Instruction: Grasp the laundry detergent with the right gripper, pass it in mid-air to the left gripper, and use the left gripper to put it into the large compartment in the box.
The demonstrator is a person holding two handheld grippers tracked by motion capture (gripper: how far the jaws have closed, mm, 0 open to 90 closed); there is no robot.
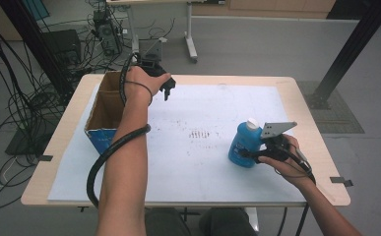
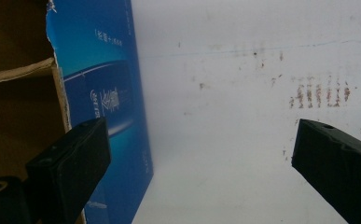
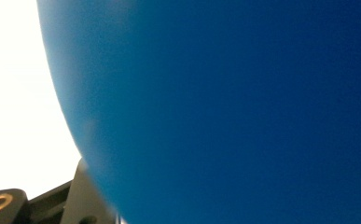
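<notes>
Left forearm: reaches up from the bottom edge of the high view, cable looped around it.
Left gripper: held over the white sheet, just beside the cardboard box; jaws spread wide, nothing between them.
Box: open-topped, blue printed side, on the table's left.
Right gripper: jaws closed around a blue bottle.
Bottle: upright, white cap, on the sheet's right part; blurred blue wall in the right gripper view.
Table: light wood.

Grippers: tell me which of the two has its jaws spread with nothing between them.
The left gripper, held beside the open cardboard box: its jaws stand wide apart over bare white sheet. The right gripper is up against the blue bottle.
</notes>
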